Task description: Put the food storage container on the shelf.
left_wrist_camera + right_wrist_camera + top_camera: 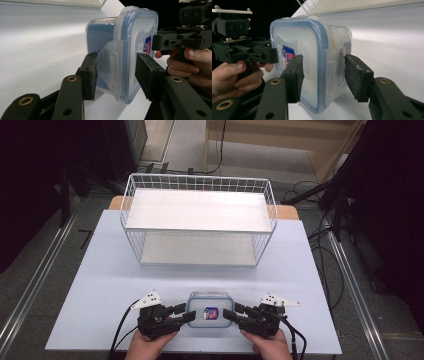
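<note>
A clear plastic food container point(210, 312) with a blue-sealed lid and a red-and-blue sticker sits flat near the table's front edge. My left gripper point(184, 313) is at its left end and my right gripper point(232, 312) at its right end. In the left gripper view the jaws point(117, 75) stand open around the container point(120, 50), with its flared side latch between them. In the right gripper view the open jaws point(323, 75) straddle the container's point(312, 62) other end; a gap shows beside the right-hand pad point(354, 75). Neither gripper has lifted it.
A white two-tier wire shelf basket point(197, 177) stands at the back middle of the pale blue table point(100, 285). Both shelves hold nothing. Cables and dark stands lie on the floor to the right, off the table.
</note>
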The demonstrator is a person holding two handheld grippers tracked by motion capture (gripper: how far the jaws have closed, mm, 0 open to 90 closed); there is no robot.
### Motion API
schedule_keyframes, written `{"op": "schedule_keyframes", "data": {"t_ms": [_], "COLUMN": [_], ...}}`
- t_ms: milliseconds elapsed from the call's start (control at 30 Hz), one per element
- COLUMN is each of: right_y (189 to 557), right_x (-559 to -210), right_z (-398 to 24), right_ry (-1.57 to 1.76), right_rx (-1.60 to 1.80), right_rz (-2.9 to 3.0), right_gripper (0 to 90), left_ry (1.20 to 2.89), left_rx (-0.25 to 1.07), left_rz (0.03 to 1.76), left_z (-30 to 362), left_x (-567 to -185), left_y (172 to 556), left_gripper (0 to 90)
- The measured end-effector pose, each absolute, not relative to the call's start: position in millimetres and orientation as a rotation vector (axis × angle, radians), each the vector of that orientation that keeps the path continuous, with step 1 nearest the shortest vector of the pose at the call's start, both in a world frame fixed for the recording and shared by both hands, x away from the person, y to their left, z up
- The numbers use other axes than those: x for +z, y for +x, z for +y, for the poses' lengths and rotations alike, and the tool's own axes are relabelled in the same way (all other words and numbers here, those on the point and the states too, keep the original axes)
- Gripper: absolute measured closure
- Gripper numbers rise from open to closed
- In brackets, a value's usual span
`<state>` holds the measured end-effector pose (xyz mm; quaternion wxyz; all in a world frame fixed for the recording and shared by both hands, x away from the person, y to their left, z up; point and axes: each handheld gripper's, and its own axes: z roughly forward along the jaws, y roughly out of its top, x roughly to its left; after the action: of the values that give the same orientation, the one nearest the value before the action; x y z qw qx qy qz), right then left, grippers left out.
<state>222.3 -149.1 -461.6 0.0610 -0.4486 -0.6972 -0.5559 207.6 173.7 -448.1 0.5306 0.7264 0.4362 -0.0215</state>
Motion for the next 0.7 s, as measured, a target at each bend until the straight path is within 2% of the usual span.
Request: {"op": "schedule_keyframes", "data": {"t_ms": [367, 700], "right_y": [215.7, 218.2], "right_x": [-437.4, -419.6], "right_z": [-147.5, -144.7], "right_ry": [-1.310, -1.307], "right_rx": [-1.822, -1.886], "right_rz": [-2.176, -2.186], "right_gripper": [52.0, 52.0], "left_ry": [1.704, 1.659], "left_rx": [0.057, 0.098], "left_rz": [0.976, 0.947], "left_z": [171.6, 172.4], "left_x": [-427.1, -412.6], "left_y": [202.7, 207.0], "left_gripper": [52.6, 52.0]}}
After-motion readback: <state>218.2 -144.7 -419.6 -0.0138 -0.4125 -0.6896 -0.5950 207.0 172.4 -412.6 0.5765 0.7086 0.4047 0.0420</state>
